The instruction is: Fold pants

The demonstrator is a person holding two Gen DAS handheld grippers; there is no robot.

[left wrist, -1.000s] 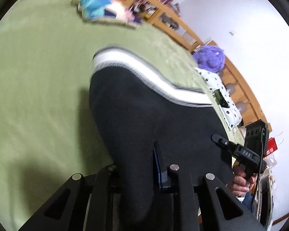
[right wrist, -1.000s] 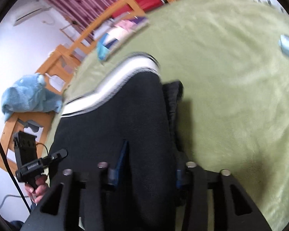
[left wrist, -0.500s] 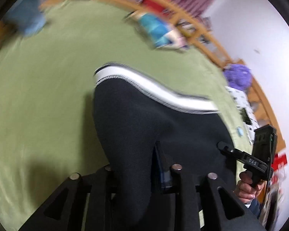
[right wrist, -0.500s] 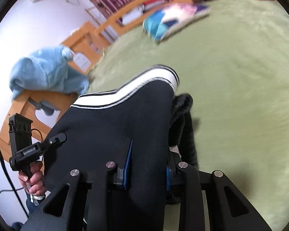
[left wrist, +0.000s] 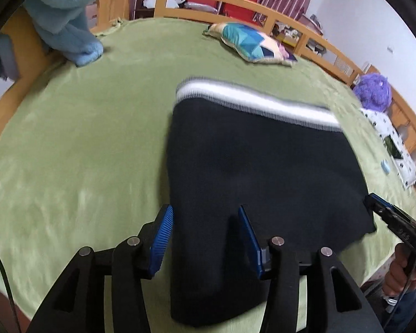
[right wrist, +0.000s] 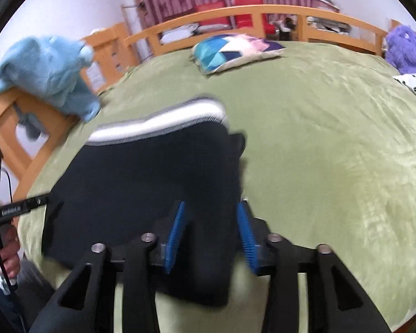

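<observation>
The pants [left wrist: 263, 172] lie folded on the green bed [left wrist: 77, 144], white waistband [left wrist: 252, 102] at the far end, the near fold at both tongs. The left tongs [left wrist: 205, 230] are opening: the left pad stands clear of the cloth, the right pad rests on top of it, so the near edge lies between them, released. The right tongs [right wrist: 212, 230] pinch the other near corner, blue pads pressed against the bunched cloth. I judge the step to be laying down a fold and letting go. Next, the right tongs should open too, then both back off without dragging the fold.
</observation>
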